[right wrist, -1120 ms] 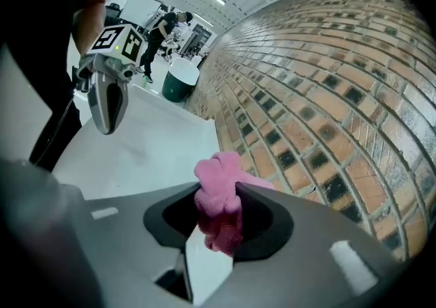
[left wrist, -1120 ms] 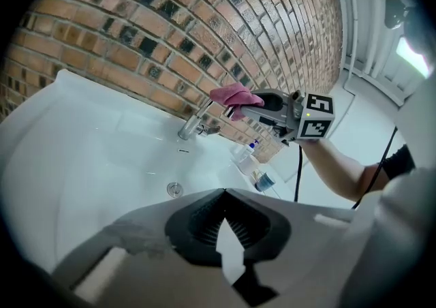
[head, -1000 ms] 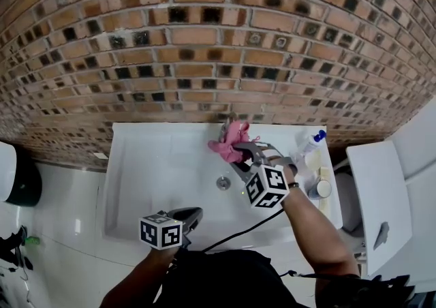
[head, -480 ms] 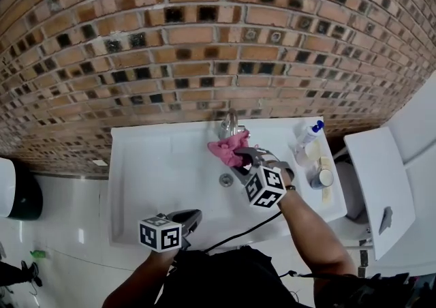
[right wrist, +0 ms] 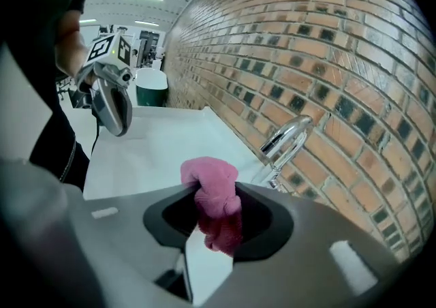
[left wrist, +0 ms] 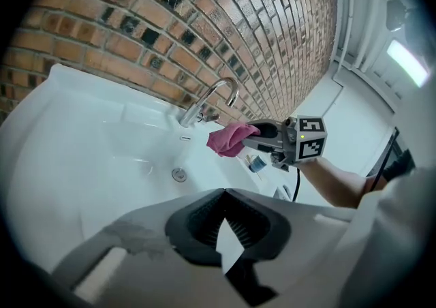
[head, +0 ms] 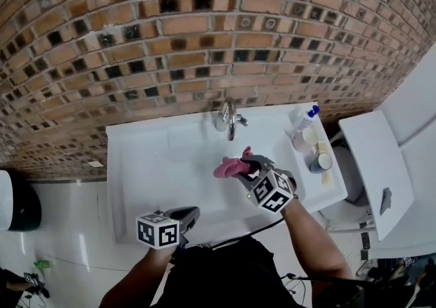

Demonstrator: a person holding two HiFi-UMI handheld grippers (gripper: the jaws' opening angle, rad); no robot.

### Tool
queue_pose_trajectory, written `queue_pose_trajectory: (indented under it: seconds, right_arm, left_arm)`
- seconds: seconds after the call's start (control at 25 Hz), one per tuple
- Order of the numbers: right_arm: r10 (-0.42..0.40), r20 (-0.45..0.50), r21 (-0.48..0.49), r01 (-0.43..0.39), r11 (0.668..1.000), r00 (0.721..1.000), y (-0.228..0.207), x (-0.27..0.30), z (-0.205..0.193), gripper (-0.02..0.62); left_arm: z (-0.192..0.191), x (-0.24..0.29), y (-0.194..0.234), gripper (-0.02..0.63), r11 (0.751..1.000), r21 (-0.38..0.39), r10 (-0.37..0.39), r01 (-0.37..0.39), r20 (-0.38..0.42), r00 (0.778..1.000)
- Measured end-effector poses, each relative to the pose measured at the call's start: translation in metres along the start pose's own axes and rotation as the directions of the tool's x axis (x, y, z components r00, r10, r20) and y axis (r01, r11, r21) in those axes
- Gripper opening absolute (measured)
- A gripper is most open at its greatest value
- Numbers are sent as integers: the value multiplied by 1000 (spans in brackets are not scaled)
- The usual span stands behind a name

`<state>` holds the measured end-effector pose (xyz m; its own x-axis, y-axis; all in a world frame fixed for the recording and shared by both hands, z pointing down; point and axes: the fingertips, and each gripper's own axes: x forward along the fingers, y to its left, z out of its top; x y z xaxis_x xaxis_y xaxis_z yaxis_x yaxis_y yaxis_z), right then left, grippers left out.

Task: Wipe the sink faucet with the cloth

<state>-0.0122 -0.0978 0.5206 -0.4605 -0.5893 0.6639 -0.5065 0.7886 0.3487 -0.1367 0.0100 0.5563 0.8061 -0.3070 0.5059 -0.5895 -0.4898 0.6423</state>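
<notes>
A chrome faucet [head: 228,118] curves over the white sink [head: 150,163] against the brick wall; it also shows as faucet [left wrist: 208,99] and faucet [right wrist: 286,142]. My right gripper [head: 240,166] is shut on a pink cloth [head: 229,166], held over the basin a short way in front of the faucet and apart from it. The same pink cloth [right wrist: 212,203] bunches between the jaws, and shows as cloth [left wrist: 230,139]. My left gripper [head: 192,214] hangs shut at the sink's near edge, holding nothing; in its own view the left gripper [left wrist: 223,232] has its jaws together.
A drain [left wrist: 178,175] sits in the basin floor. A spray bottle [head: 304,125] and a small tin [head: 320,162] stand on the sink's right ledge. A white toilet lid [head: 381,163] is at the right, a dark bin [head: 17,197] at the left on the tiled floor.
My right gripper has pulled the pink cloth back from the faucet toward the near side of the basin. The left gripper has stayed at the sink's front edge.
</notes>
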Motion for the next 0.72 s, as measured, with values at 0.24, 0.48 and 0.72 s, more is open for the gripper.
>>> queue_pose_trajectory:
  seconds: [0.24, 0.48, 0.72]
  right_arm:
    - [13, 77, 219, -30, 975, 997, 11, -24, -6, 127]
    - [43, 228, 429, -140, 892, 973, 18, -55, -6, 127]
    - [44, 420, 542, -290, 789, 906, 15, -106, 0, 129]
  left_arm:
    - [5, 6, -9, 6, 999, 17, -27, 27, 30, 999]
    - [9, 3, -20, 6, 1000, 10, 7, -8, 92, 996]
    - [14, 12, -48, 6, 999, -19, 51, -48, 172, 984]
